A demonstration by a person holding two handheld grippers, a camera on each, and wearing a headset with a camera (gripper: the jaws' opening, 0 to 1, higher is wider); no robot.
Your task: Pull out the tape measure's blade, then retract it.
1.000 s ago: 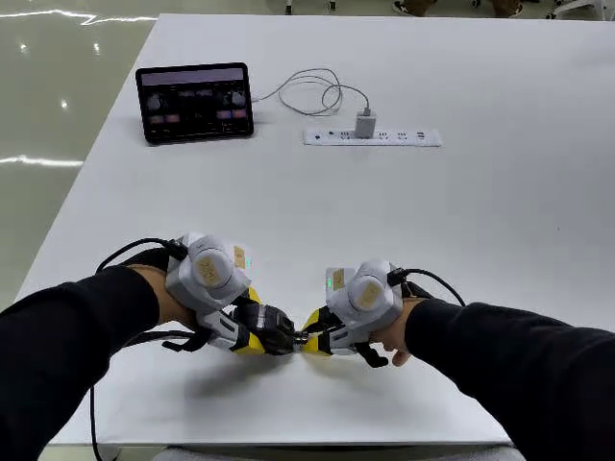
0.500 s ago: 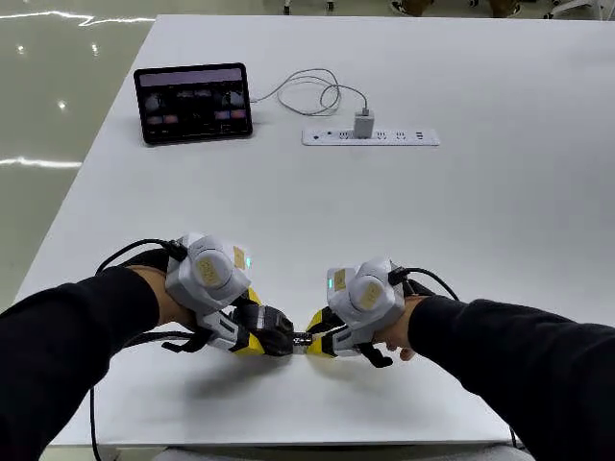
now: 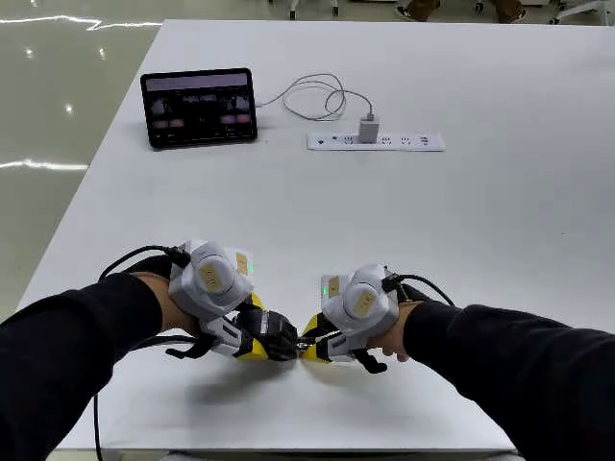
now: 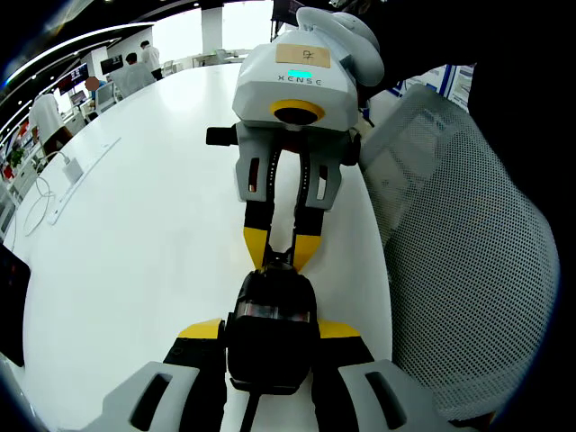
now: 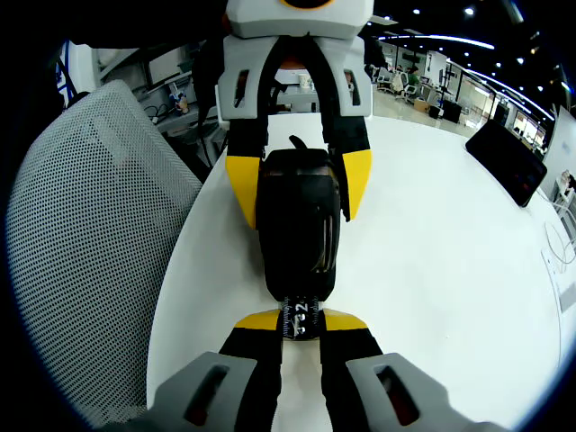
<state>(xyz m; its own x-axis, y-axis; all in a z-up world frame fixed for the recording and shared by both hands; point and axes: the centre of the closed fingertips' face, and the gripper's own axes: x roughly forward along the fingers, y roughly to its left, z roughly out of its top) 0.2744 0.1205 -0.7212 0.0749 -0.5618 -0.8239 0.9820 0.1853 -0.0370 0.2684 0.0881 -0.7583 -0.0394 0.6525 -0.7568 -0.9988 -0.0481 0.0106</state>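
A black tape measure [image 3: 277, 336] sits low over the white table's near edge, held between the two grippers. My left gripper [image 4: 270, 328] is shut on its case [image 4: 270, 328], yellow fingertips on both sides. My right gripper [image 5: 301, 322] is shut on the blade tip [image 5: 301, 318], where a short stretch of marked blade shows just outside the case [image 5: 300, 229]. In the head view the left gripper [image 3: 255, 338] and the right gripper [image 3: 312, 344] face each other, nearly touching.
A dark tablet [image 3: 200, 106] stands at the far left of the table [image 3: 432, 221]. A white power strip [image 3: 377, 142] with a plugged charger and coiled cable lies behind the middle. A grey mesh chair back [image 5: 85, 234] is close to the near edge.
The right gripper has moved left toward the left one, closing the gap at the tape's mouth. The head camera has tilted slightly, shifting the table view down.
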